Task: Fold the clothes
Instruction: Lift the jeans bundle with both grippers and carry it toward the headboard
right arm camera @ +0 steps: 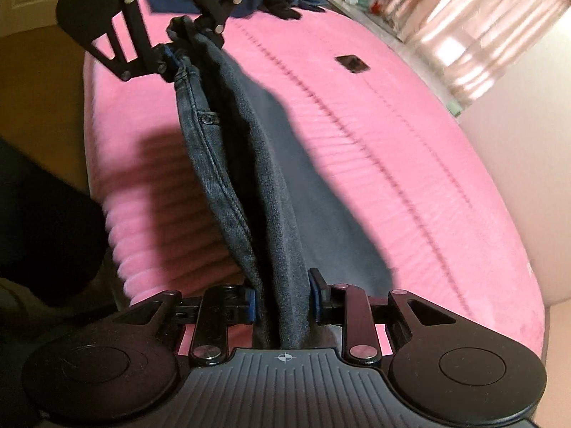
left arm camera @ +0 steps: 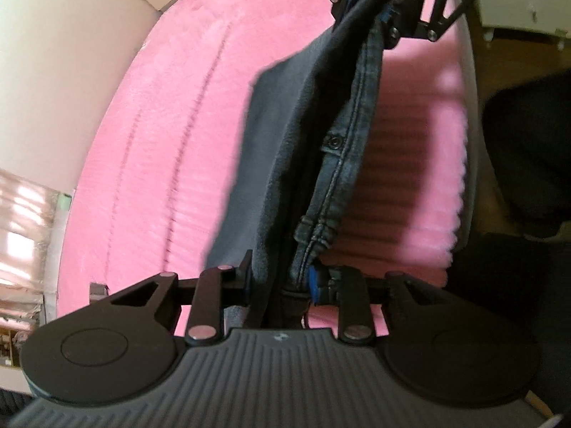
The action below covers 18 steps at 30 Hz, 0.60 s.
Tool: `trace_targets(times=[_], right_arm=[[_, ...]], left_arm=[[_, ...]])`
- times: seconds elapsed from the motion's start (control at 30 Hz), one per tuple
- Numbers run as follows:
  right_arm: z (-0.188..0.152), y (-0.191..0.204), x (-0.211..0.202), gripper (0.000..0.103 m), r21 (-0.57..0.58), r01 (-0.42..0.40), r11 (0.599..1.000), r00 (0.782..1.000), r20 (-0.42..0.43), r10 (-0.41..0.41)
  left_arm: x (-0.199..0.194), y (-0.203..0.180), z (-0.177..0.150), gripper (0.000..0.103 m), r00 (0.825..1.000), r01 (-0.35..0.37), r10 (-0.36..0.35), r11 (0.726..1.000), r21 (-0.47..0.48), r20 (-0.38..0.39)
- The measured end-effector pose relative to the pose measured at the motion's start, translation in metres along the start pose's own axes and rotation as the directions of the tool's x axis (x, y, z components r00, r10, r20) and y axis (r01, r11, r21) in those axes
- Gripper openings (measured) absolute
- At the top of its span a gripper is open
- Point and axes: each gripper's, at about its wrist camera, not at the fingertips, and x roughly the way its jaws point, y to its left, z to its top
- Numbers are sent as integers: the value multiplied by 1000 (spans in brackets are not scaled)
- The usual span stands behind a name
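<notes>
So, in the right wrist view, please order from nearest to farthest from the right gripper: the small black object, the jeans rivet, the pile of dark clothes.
From the right gripper:
1. jeans rivet, ahead, slightly left.
2. small black object, on the pink cover, right.
3. pile of dark clothes, at the far edge.

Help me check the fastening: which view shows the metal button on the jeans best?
The left wrist view: the button sits near mid-frame on the jeans, fairly sharp beside the stitched seam. The right wrist view shows the same button smaller, farther off and softer, near the left gripper.
</notes>
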Motion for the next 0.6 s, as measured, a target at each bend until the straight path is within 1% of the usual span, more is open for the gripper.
trace_targets(times=[0.07, 0.17, 0.23, 0.3, 0.37, 0.43, 0.5, 0.6], right_arm=[[16, -26, -33, 25, 39, -15, 999, 999, -36, 16], [32, -58, -84, 25, 105, -39, 994, 993, -106, 50], [34, -77, -118, 25, 162, -38, 986, 986, -153, 63], [27, -94, -149, 25, 235, -5, 972, 979, -198, 53], [14, -107, -175, 25, 290, 57, 955, 971, -237, 14], [-5, -121, -199, 25, 333, 138, 933, 959, -281, -42], [-30, -137, -220, 25, 370, 225, 902, 941, -322, -103], [-75, -167, -245, 25, 393, 338, 855, 908, -374, -187]], left_arm=[[-26, 27, 14, 24, 1000, 25, -25, 1000, 3, 15], [-60, 65, 44, 24, 994, 98, -99, 995, 24, 52], [-78, 80, 68, 24, 986, 131, -137, 989, 65, 95], [-91, 93, 95, 24, 974, 155, -171, 981, 116, 145], [-99, 104, 125, 24, 958, 169, -203, 970, 175, 202], [-100, 106, 161, 24, 941, 154, -216, 958, 242, 259], [-99, 107, 208, 24, 919, 123, -226, 943, 310, 323], [-89, 103, 281, 24, 888, 74, -231, 925, 372, 398]])
